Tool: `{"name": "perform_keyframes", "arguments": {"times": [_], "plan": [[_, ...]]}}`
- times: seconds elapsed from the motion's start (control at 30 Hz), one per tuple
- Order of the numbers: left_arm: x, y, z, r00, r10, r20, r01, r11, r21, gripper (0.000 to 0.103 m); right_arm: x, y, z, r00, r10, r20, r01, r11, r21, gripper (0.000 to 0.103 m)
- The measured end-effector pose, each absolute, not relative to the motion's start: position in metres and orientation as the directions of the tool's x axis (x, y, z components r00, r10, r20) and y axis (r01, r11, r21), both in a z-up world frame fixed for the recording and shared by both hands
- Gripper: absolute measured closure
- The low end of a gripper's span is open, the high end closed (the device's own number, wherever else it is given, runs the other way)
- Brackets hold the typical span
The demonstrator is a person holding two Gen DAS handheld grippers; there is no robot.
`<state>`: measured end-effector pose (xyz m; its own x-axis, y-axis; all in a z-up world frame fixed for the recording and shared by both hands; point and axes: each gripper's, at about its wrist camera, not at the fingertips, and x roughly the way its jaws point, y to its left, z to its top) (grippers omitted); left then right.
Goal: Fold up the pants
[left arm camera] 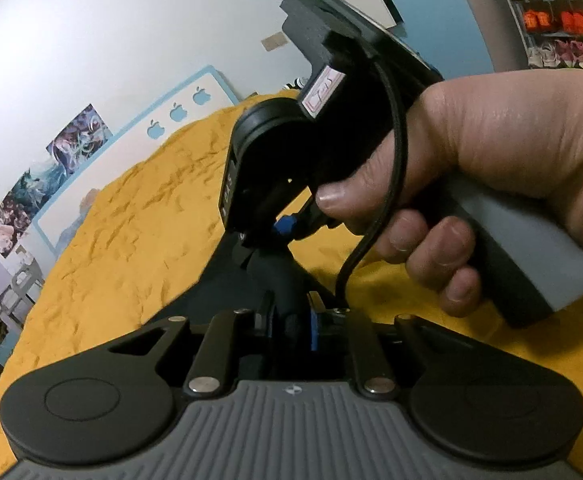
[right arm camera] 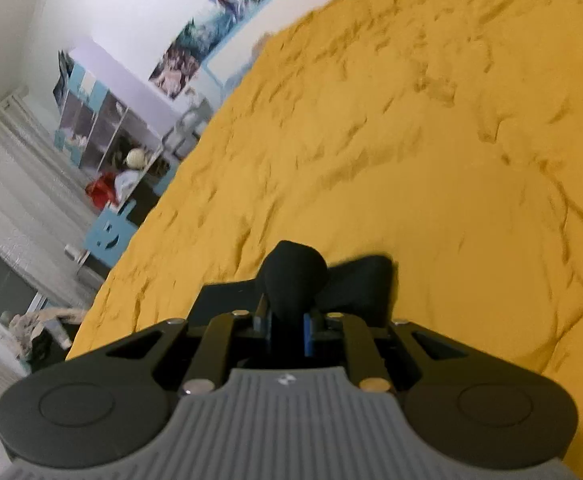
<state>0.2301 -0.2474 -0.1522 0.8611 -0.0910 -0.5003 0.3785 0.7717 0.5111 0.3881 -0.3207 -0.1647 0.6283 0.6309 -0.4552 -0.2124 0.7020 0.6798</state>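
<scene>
right gripper (right arm camera: 287,320): jaws pinched on bunched black pants (right arm camera: 295,276), matte soft knit
left gripper (left arm camera: 291,320): narrow gap, dark fabric between; grip unclear
pants: on crinkled mustard bedspread (right arm camera: 411,140)
right hand (left arm camera: 471,160): wraps grey handle

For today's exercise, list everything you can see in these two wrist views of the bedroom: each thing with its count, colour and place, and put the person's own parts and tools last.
Pants: one, black, bunched between the right gripper's fingers, over the bedspread.
Bedspread: one, mustard yellow, wrinkled, covering the bed across both views.
Posters: a row, blue and purple, on the white wall past the bed.
Headboard: one, white with light blue apple shapes, at the bed's far end.
Shoe rack: one, holding white, orange and pink shoes, top right of the left wrist view.
Curtains: pale grey, far left of the right wrist view.
Right gripper: one, black, shut on the pants.
Left gripper: one, black, dark cloth between its fingers.
Hand: one, holding the right gripper's handle.
</scene>
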Motion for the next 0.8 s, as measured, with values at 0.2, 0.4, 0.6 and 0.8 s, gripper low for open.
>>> {"name": "perform_keyframes", "arguments": {"times": [0.2, 0.4, 0.6, 0.8], "plan": [[0.230, -0.238, -0.144, 0.780, -0.102, -0.617, 0.436, 0.796, 0.420, 0.072, 0.392, -0.320, -0.181, 0.581, 0.572, -0.579, -0.135, 0.769, 0.624, 0.079], [0.210, -0.182, -0.079, 0.745, -0.268, -0.611, 0.468, 0.863, 0.192, 0.042, 0.380, -0.343, -0.155, 0.606, 0.577, -0.548, -0.103, 0.740, 0.665, 0.060], [0.206, -0.097, -0.053, 0.751, -0.241, -0.615, 0.311, 0.950, 0.007, 0.038, 0.354, -0.347, -0.148, 0.562, 0.566, -0.603, -0.087, 0.766, 0.637, 0.059], [0.225, -0.032, -0.073, 0.702, -0.124, -0.702, 0.037, 0.990, -0.138, 0.039, 0.332, -0.320, -0.143, 0.494, 0.578, -0.650, -0.134, 0.789, 0.600, 0.059]]}}
